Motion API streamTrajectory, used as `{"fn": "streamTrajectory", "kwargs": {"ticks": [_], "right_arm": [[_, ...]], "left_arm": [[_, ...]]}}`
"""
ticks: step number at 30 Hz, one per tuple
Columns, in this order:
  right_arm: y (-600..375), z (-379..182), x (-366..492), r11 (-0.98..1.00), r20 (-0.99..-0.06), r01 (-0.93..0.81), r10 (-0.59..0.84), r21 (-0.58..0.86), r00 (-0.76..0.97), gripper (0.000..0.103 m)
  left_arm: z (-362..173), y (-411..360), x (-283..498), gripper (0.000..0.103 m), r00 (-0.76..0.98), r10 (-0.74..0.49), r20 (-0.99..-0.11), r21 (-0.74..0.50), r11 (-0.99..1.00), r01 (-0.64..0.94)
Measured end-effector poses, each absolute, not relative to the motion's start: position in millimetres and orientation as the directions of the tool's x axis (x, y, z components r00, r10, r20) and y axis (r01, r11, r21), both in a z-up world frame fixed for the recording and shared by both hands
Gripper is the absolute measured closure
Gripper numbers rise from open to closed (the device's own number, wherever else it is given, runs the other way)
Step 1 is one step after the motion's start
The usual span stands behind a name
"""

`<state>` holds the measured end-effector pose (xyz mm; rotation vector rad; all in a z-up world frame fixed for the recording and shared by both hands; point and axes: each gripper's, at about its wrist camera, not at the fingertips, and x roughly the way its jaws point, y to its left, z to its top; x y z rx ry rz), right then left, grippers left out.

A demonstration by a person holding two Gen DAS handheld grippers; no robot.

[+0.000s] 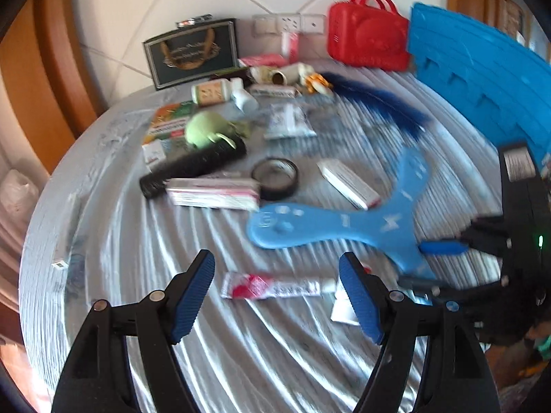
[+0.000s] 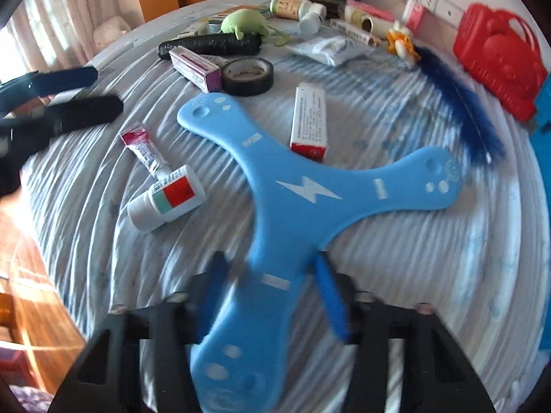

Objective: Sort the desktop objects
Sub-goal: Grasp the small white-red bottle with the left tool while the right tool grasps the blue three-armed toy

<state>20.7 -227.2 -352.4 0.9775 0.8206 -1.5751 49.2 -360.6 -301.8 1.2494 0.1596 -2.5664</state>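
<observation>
A light-blue three-armed boomerang [image 1: 330, 227] [image 2: 303, 186] lies flat on the striped cloth. My right gripper [image 2: 270, 261] [image 1: 444, 261] points down over its nearest arm, and that arm lies between the fingers. The blue pads stand close on either side, with thin strips of cloth still showing; blur softens the edges. My left gripper [image 1: 275, 258] [image 2: 100, 91] hangs open above a red-and-white tube [image 1: 275, 287] [image 2: 143, 148] and holds nothing. A small white bottle [image 2: 168, 199] with a red label lies beside the tube.
A red-and-white carton [image 2: 308, 120], a black tape roll [image 1: 275, 179], a purple-edged box [image 1: 213, 192], a black ribbed stick [image 1: 193, 168] and a green plush [image 1: 206, 127] lie further back. A blue feather [image 1: 378, 99], a red basket [image 1: 368, 34] and a blue tray [image 1: 482, 79] are at the right.
</observation>
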Motion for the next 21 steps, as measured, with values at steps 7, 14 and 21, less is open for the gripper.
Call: {"fn": "streamTrajectory", "kwargs": {"ticks": [7, 14, 21], "right_arm": [[-214.9, -346.5, -12.5, -0.248, -0.903, 0.967, -0.426, 0.056, -0.057, 0.071], [-218.7, -336.0, -27.5, -0.269, -0.907, 0.961, -0.418, 0.065, -0.056, 0.072], [-213.6, -332.4, -20.6, -0.258, -0.918, 0.965, -0.391, 0.039, -0.067, 0.07]], "left_arm": [[-325.0, -335.4, 39.2, 0.029, -0.594, -0.055, -0.803, -0.052, -0.985, 0.163], [-345.1, -324.3, 29.6, 0.033, -0.583, -0.025, -0.812, -0.057, -0.991, 0.121], [-345.6, -318.5, 37.7, 0.069, -0.585, -0.045, -0.81, -0.031, -0.992, 0.12]]}}
